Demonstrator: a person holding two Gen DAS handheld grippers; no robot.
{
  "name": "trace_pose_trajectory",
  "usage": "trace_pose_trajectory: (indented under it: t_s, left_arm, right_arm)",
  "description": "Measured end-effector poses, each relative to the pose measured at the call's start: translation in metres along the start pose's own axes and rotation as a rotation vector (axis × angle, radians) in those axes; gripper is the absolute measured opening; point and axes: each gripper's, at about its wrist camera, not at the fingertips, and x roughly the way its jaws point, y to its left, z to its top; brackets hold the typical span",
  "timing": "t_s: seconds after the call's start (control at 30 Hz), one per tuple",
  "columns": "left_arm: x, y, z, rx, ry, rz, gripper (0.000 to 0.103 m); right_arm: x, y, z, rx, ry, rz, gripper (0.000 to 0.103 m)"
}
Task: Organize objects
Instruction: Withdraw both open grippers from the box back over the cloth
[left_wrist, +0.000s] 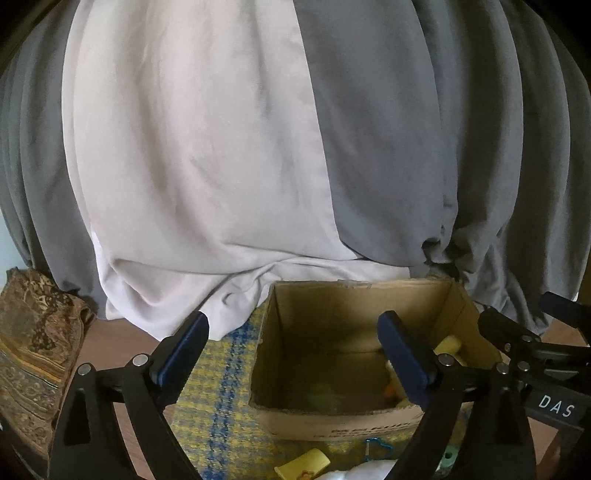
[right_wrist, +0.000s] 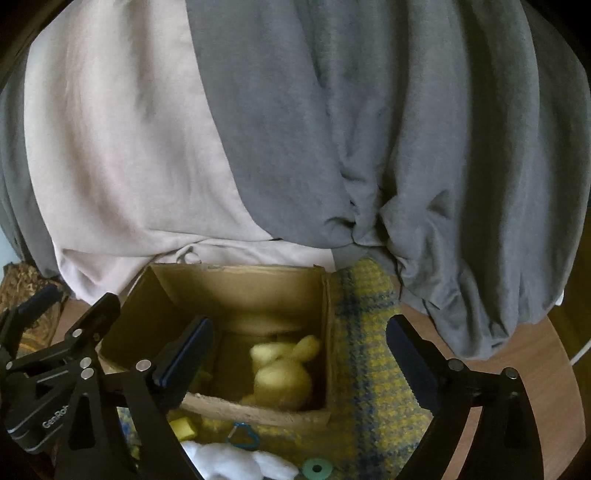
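Claws agape, angled down over box

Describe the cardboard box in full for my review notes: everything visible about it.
The cardboard box is plain brown corrugated card, open at the top with no flaps showing, and has dark print on its near outer wall. It stands upright on a yellow-and-blue woven cloth, its far rim close against the draped white and grey fabric. Inside lies a fuzzy yellow plush toy toward the right side, with something pale behind it. Neither gripper touches the box.
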Motion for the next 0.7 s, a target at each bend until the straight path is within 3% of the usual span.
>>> trace_pose_trajectory:
  t_s: [0.7]
  left_arm:
    - [-0.033,0.01,-0.028,-0.019,-0.025,0.046,0.103]
  right_arm:
    - [-0.036,-0.001,-0.024,0.015,-0.058,-0.012,0.097]
